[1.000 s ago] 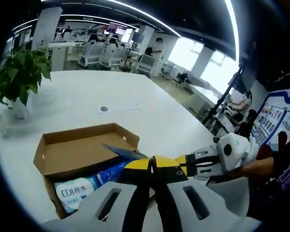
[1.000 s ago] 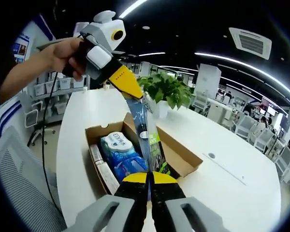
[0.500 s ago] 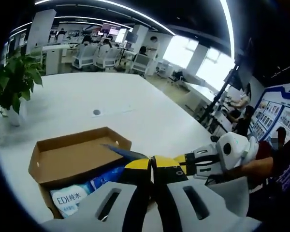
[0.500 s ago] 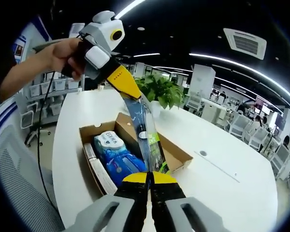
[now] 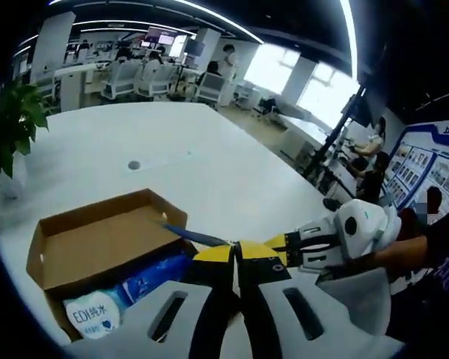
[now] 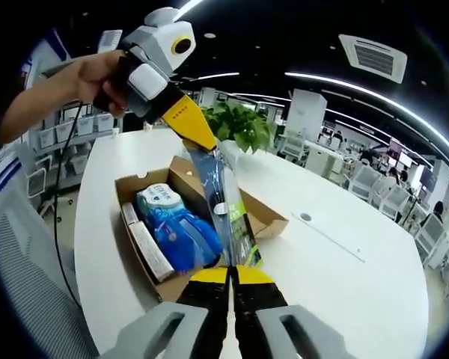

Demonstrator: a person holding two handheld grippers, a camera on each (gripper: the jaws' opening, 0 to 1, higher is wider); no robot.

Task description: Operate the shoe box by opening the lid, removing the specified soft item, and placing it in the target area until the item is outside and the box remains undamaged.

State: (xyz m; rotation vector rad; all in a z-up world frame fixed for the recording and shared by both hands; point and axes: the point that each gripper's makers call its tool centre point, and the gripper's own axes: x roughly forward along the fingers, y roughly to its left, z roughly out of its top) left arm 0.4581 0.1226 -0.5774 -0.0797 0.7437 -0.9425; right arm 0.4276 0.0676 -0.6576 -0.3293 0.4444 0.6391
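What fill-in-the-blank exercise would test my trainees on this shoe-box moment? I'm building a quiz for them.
1. The flat blue-and-green plastic packet is stretched between the left gripper and the ____ gripper.
2. The open brown cardboard box sits on a ____ table.
3. Still lying inside the box is a blue pack with a ____ round label.
4. Beyond the box, in the right gripper view, stands a leafy ____ plant.

Missing words: right; white; white; green

matt cardboard box (image 6: pixel 263 224), glossy plastic packet (image 6: pixel 226 206)
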